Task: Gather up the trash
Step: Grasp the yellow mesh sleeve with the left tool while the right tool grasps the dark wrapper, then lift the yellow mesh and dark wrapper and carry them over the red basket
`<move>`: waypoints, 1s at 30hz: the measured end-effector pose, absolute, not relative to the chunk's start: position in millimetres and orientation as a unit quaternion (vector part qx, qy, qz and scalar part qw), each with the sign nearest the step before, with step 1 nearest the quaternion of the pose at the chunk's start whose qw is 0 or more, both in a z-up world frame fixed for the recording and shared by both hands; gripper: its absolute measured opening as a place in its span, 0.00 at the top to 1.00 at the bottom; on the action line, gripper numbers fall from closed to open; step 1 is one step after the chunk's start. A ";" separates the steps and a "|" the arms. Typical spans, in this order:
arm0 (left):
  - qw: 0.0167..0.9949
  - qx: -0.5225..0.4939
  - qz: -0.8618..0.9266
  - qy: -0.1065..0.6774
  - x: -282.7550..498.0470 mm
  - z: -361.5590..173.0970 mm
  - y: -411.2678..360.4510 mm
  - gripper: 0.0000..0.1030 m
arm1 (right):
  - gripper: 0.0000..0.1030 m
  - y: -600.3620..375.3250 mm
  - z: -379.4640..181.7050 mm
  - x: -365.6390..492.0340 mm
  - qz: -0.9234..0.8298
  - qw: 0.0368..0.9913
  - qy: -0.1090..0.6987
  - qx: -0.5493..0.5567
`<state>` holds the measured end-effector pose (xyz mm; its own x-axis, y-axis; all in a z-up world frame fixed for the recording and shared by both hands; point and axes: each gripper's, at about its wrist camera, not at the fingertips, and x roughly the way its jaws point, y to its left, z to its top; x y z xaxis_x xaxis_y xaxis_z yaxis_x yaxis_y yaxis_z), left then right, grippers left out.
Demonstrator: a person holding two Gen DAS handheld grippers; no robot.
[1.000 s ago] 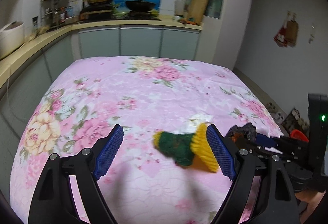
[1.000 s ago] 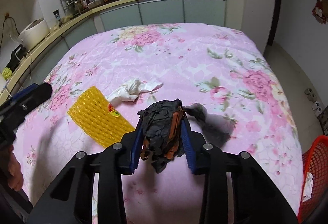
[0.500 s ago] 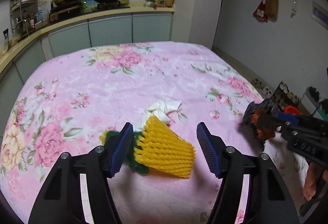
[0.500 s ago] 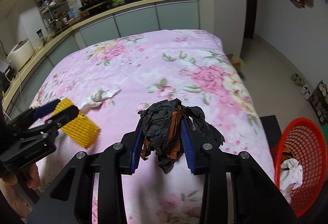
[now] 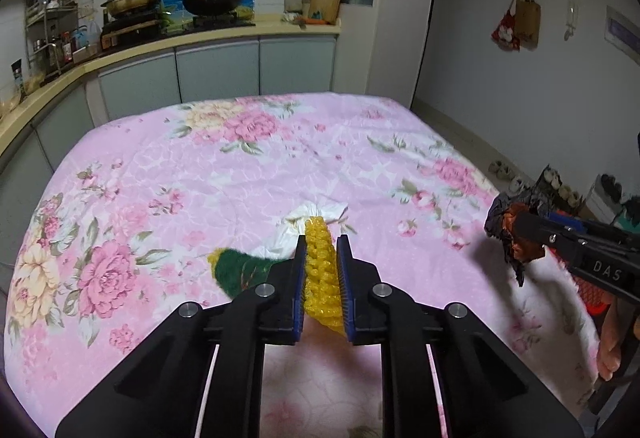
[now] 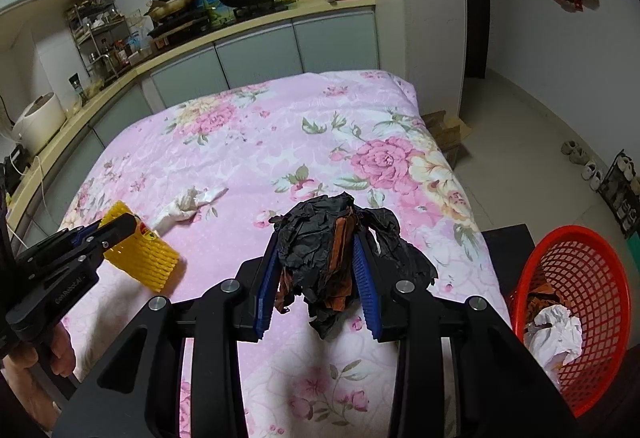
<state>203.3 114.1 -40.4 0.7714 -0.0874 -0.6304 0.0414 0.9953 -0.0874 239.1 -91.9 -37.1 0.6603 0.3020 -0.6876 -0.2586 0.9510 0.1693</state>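
Left claw (image 5: 322, 250): blue pads have just closed and now squeeze a yellow foam net sleeve (image 5: 320, 270), ribbed, mesh-like, pressed into a narrow upright wad between them. From the right wrist view the sleeve (image 6: 140, 254) shows a small red-and-yellow sticker on its upper face and juts out past the claw tips, low over the pink floral quilt (image 5: 200, 177).

Just left of that claw, on the quilt: a green scouring pad with yellow edge (image 5: 236, 268). Behind the sleeve, a crumpled white tissue (image 5: 308, 222), flat on the quilt, with faint brownish stains.

Right claw (image 6: 316, 262): clamped on a crumpled black wrapper with an orange-brown lining (image 6: 324, 258). Wrinkled, matte, ragged ends hanging below the pads and spilling out to the right. Held above the quilt near its right edge.

Red plastic basket (image 6: 592, 266), lattice-walled, stands lower down off the quilt's right side, well apart from the wrapper. Inside it: a balled white paper (image 6: 556, 330) and a bit of brown scrap.
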 end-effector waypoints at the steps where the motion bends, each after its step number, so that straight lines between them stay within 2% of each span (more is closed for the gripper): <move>1: 0.943 -0.035 -0.031 0.329 199.2 -34.6 114.9 0.87 | 0.66 -92.8 -34.5 237.4 0.155 0.912 0.379 0.029; 16: 0.972 -0.016 0.007 0.235 152.5 36.0 102.3 0.87 | 0.66 -107.7 17.4 196.8 0.175 0.931 0.315 0.050; 30: 0.980 -0.009 0.005 0.198 129.6 67.2 82.2 0.87 | 0.66 -131.4 60.0 159.8 0.175 0.948 0.257 0.063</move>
